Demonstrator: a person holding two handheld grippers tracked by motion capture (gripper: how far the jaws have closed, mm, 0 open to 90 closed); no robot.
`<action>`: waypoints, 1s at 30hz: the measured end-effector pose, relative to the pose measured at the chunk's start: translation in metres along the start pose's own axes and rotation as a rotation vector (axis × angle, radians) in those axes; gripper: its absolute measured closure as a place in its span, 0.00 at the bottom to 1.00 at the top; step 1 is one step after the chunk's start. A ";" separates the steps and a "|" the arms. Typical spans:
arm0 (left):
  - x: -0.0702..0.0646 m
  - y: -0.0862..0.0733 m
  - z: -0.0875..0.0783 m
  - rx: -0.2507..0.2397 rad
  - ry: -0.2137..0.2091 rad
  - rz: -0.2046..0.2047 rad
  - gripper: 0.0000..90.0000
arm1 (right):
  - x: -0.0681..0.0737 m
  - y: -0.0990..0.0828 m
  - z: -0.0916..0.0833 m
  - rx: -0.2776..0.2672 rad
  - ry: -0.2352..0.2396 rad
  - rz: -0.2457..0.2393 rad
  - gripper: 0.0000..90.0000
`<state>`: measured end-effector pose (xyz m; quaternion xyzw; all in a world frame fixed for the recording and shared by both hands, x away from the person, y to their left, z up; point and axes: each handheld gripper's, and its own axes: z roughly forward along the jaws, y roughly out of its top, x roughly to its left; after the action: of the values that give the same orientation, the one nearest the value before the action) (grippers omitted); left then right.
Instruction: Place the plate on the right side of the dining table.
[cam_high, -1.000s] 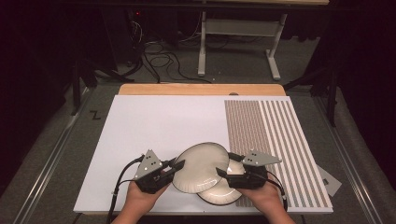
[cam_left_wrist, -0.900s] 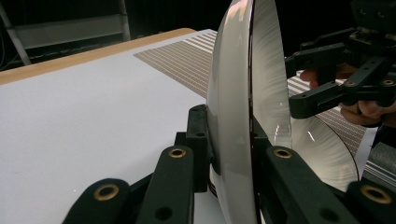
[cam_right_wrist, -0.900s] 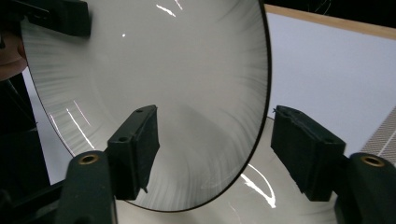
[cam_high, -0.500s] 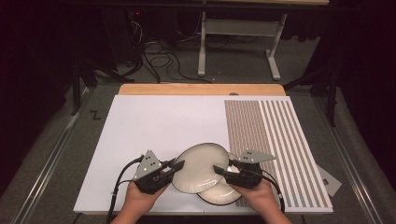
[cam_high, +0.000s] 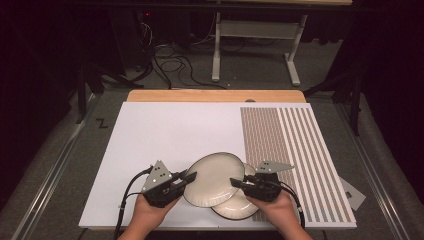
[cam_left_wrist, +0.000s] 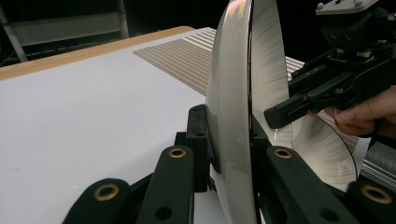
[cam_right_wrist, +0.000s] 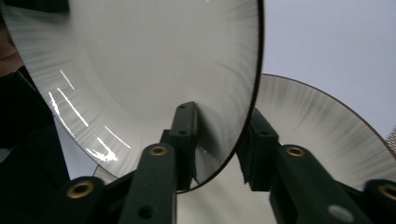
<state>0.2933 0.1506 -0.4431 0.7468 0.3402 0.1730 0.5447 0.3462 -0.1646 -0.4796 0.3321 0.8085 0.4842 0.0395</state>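
Left hand (cam_high: 145, 215): comes in from the bottom edge, holding the left gripper.
Left gripper (cam_high: 189, 177): near the front of the tabletop, its jaws clenched on the left rim of the top plate (in the left gripper view the rim sits pinched between both jaws).
Top plate (cam_high: 214, 179): cream with a thin dark rim, held off the board between the two grippers, overlapping the lower plate.
Lower plate (cam_high: 235, 207): same look, lying on the board beneath and a little right of the top plate, near the front edge.
Right gripper (cam_high: 237, 183): at the top plate's right rim, one jaw over and one under it; the right gripper view shows a slight gap on one side, so whether they are clamped I cannot tell.
Right hand (cam_high: 280, 215): at the bottom edge, holding the right gripper.
Tabletop (cam_high: 165, 125): white board, with a wooden strip along its far edge.
Striped patch (cam_high: 295, 150): brown lines covering the board's right part.
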 end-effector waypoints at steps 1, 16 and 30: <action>0.000 0.000 0.000 -0.001 0.000 -0.001 0.88 | 0.000 0.000 0.000 0.001 0.000 0.002 0.81; -0.008 0.006 -0.009 -0.043 -0.006 0.017 0.89 | 0.005 0.009 -0.027 -0.108 0.033 0.005 0.92; -0.012 0.014 0.009 -0.057 0.020 -0.041 0.87 | -0.002 0.015 -0.043 -0.186 -0.025 0.008 0.93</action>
<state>0.2948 0.1339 -0.4323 0.7222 0.3555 0.1788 0.5657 0.3385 -0.1933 -0.4455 0.3360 0.7582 0.5532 0.0784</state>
